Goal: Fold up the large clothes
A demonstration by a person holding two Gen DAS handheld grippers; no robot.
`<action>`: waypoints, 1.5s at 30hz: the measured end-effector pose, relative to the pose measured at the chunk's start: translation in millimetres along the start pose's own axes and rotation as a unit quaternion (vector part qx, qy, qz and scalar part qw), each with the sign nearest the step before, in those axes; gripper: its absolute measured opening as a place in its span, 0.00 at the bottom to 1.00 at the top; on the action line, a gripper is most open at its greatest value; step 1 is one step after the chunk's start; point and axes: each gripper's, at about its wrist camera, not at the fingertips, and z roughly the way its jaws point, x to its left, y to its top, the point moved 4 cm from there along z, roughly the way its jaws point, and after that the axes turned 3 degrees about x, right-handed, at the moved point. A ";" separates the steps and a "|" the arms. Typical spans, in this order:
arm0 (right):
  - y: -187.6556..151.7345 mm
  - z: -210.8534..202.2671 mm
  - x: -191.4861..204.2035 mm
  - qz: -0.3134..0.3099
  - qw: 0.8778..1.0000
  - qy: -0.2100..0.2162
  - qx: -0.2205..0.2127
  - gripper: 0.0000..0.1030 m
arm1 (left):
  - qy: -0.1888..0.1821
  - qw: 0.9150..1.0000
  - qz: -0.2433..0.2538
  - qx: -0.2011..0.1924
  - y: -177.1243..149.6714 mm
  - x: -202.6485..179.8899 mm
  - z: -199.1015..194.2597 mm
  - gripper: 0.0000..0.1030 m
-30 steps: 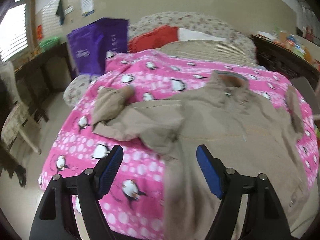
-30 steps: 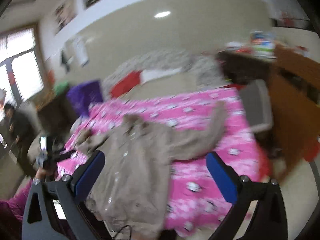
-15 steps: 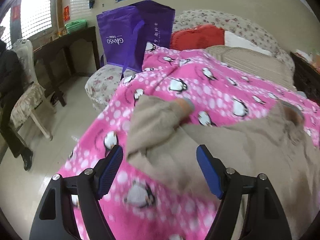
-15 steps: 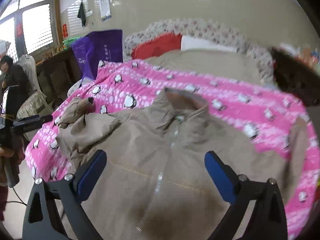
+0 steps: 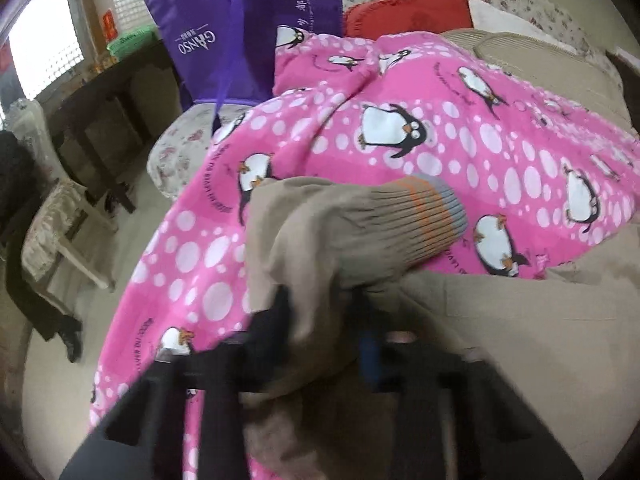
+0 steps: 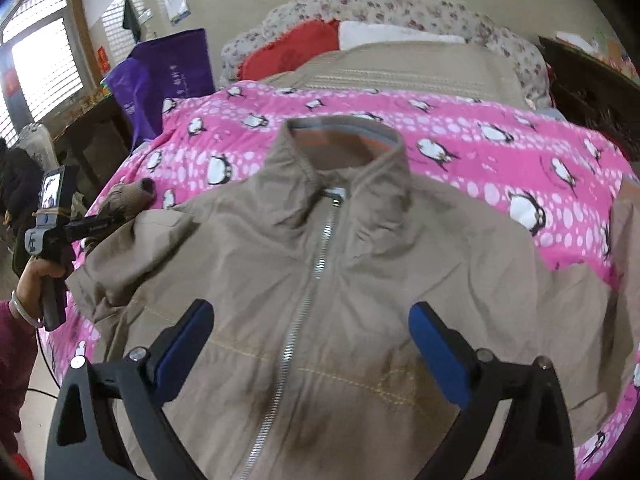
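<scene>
A tan zip-up jacket [image 6: 320, 280] lies front up on the pink penguin blanket [image 6: 500, 148], collar toward the headboard. Its left sleeve is bunched at the bed's left edge, with a ribbed cuff [image 5: 432, 220]. My left gripper [image 5: 324, 320] is shut on that sleeve [image 5: 304, 248] just behind the cuff; cloth hides most of its fingers. It also shows in the right wrist view [image 6: 92, 224], held in a hand. My right gripper [image 6: 310, 344] is open and empty, hovering above the jacket's chest over the zipper [image 6: 316, 264].
A purple shopping bag [image 5: 248, 32] stands at the bed's left side by a floral stool [image 5: 180, 156]. A dark desk [image 5: 108, 92] and a chair [image 5: 52, 236] are left of the bed. Pillows [image 6: 360, 40] lie at the headboard. A dark cabinet [image 6: 592, 80] stands right.
My left gripper moved forward to the bunched left sleeve and closed on it. My right gripper swung over the jacket's chest and stayed open.
</scene>
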 end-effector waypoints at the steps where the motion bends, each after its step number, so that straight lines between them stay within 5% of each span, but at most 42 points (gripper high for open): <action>1: -0.3 0.4 -3.5 0.006 1.000 0.000 -0.001 0.97 | -0.018 1.000 -0.007 -0.002 1.9 0.1 -6.1 0.00; 6: -2.1 -7.7 -12.6 0.013 1.000 0.003 -0.010 0.97 | -0.131 0.990 -0.017 -0.038 14.3 -17.1 -70.9 0.00; 10: -0.9 -20.4 -21.4 0.014 1.000 -0.008 -0.025 0.97 | -0.246 0.967 0.010 -0.072 23.3 -66.4 -141.8 0.00; 15: -2.6 -43.4 -44.7 0.034 0.998 -0.029 -0.047 0.97 | -0.358 0.927 0.066 -0.089 14.2 -162.2 -201.4 0.00; 19: -12.8 -58.8 -76.9 0.063 0.995 -0.061 -0.054 0.97 | -0.390 0.912 0.103 -0.066 -18.7 -243.8 -197.0 0.00; 23: -26.1 -61.6 -107.3 0.090 0.992 -0.082 -0.035 0.97 | -0.381 0.912 0.151 -0.017 -60.9 -311.2 -161.9 0.02; 28: -37.7 -64.2 -130.2 0.102 0.989 -0.102 -0.025 0.97 | -0.414 0.885 0.201 0.073 -98.3 -332.4 -156.7 0.14; 31: -36.2 -65.5 -132.4 0.105 0.990 -0.088 -0.030 0.97 | -0.398 0.892 0.203 0.063 -97.5 -300.9 -175.2 0.14; 36: -27.0 -46.7 -106.3 0.061 0.997 -0.043 -0.009 0.97 | -0.333 0.926 0.174 0.033 -87.8 -211.8 -189.9 0.21; 40: -21.8 -14.5 -92.9 0.035 0.998 -0.039 0.017 0.97 | -0.219 0.962 0.157 0.028 -97.9 -150.4 -158.3 0.21; 43: -23.7 23.4 -96.3 0.050 0.997 -0.022 0.059 0.97 | -0.164 0.977 0.129 0.039 -108.8 -126.0 -123.1 0.21; 45: -25.1 42.1 -96.8 0.067 0.995 -0.009 0.071 0.77 | -0.154 0.982 0.101 0.042 -111.6 -117.6 -104.5 0.21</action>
